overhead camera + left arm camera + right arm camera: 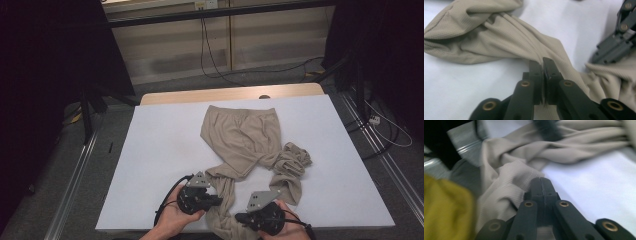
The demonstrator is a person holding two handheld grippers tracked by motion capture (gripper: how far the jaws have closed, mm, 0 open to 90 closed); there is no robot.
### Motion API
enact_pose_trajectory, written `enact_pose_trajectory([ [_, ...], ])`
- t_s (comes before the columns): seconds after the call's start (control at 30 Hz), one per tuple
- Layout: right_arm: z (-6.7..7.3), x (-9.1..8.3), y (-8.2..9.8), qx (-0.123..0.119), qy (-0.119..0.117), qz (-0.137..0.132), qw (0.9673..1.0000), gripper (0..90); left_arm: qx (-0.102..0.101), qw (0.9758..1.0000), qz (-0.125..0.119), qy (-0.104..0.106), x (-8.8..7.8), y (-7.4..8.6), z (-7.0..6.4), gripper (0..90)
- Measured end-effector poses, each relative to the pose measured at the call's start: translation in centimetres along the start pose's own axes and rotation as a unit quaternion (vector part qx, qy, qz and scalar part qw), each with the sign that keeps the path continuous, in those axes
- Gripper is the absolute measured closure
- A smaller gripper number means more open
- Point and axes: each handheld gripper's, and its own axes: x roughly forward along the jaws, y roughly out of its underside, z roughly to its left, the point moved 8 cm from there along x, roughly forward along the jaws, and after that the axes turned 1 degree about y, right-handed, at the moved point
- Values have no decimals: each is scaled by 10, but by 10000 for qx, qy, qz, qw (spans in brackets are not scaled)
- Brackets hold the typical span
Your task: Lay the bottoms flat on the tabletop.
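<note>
Left jaws: the left gripper (543,65) is clenched on a thin pinch of the beige trousers (242,137); in the left gripper view a pleat of cloth runs straight into the closed tips.
Right jaws: the right gripper (541,182) has its jaws pressed together with no gap between them; cloth lies right at the tips, but whether any fold is caught between them cannot be told from the right gripper view.
Cloth at the jaws: one twisted trouser leg (226,200) runs between the two grippers at the near edge and hangs slightly over it.
Left gripper's place: the left gripper (214,198) sits on the left side of that leg, touching it.
Right gripper's place: the right gripper (243,218) sits on the right side of the same leg, nearer the table edge.
Long axis: the trousers lie lengthwise away from the person, waistband at the far end, legs toward the grippers.
Other leg: it is bunched into a knot-like heap (291,162) to the right, beyond the right gripper and closer to it than to the left.
Surface: a white table (160,150).
Judgement for the coming move: with both grippers on the one leg, pulling them apart sideways would likely spread its hem; the bunched leg would fall to the right hand.
</note>
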Motion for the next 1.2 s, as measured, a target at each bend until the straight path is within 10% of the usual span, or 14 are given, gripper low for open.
enact_pose_trajectory([
  [0.1,0,-2,-1,-10,19,-5,10000,857,46,9999,-71,125,-10,1,-11,883],
  [0.33,-59,-24,-11,634,888,-515,9927,683,254,9982,49,542,-11,5,-43,868],
  [0.4,-71,-25,-17,671,1074,-593,9902,626,272,9983,59,516,-8,4,-44,668],
  [0.53,-87,-20,-40,614,1172,-732,9885,582,40,9996,-268,6,-14,-5,-19,521],
  [0.77,-95,25,-75,377,962,-716,9921,548,-439,9952,-460,-747,-26,0,40,468],
  [0.87,-92,35,-68,276,981,-443,9938,616,-472,9951,-425,-751,-23,1,41,467],
  [0.97,-87,31,-54,200,948,-313,9948,884,-354,9958,-384,-747,-19,0,35,467],
  [1.2,-92,-6,-34,207,1069,-409,9932,889,-382,9961,-284,-738,-12,0,33,496],
])
